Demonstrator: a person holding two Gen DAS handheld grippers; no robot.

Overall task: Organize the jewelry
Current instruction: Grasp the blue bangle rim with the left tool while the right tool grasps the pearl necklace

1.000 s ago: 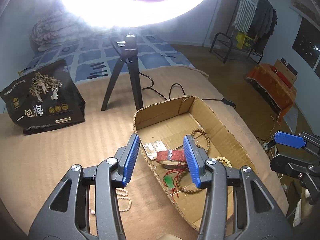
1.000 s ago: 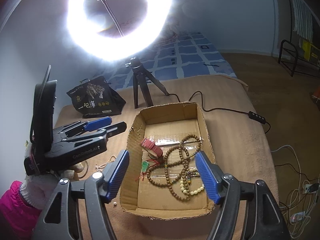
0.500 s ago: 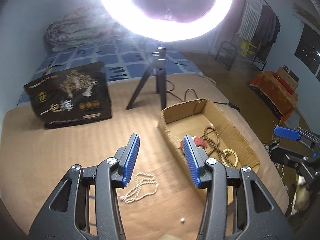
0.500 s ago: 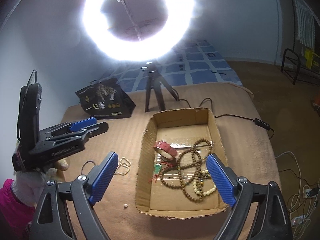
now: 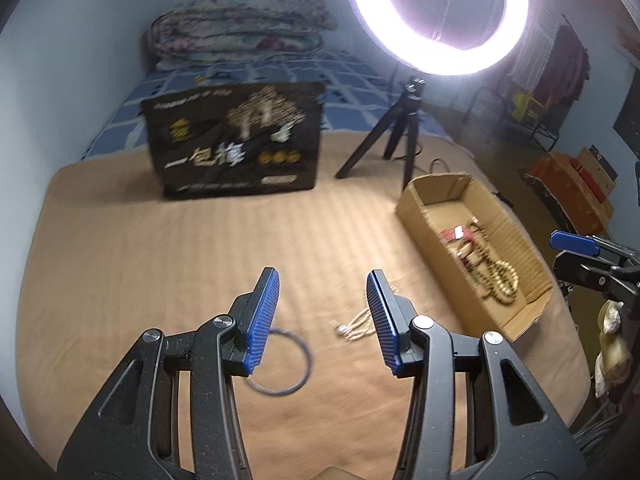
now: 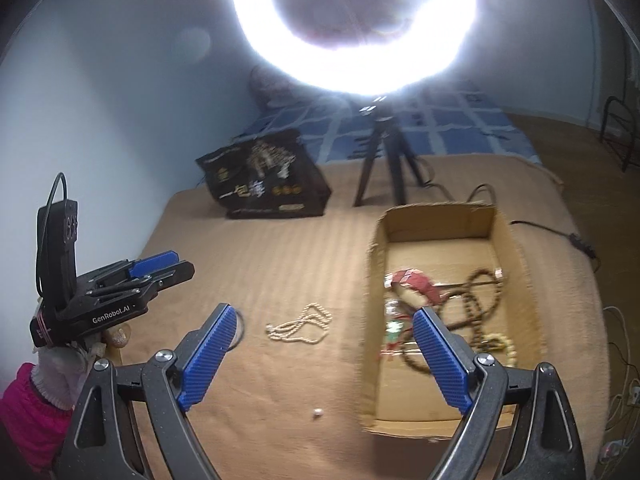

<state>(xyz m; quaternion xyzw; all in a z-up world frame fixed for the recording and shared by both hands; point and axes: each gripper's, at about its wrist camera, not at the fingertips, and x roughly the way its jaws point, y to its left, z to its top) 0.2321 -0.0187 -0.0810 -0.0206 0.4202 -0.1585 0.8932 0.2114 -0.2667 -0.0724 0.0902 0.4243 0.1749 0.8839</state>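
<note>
Left tongs [image 5: 322,316] have swung off the cardboard box [image 5: 424,216] — both tongs wide, empty. Pearl necklace [image 6: 300,324]: light, limp, slippery; pinch its bunched strands.

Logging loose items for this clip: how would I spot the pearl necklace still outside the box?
Find the cardboard box on the tan blanket. Just left of it, on the blanket, lies the pearl necklace, a bunched strand of small whitish beads, unlike the plain dark ring nearby.
</note>
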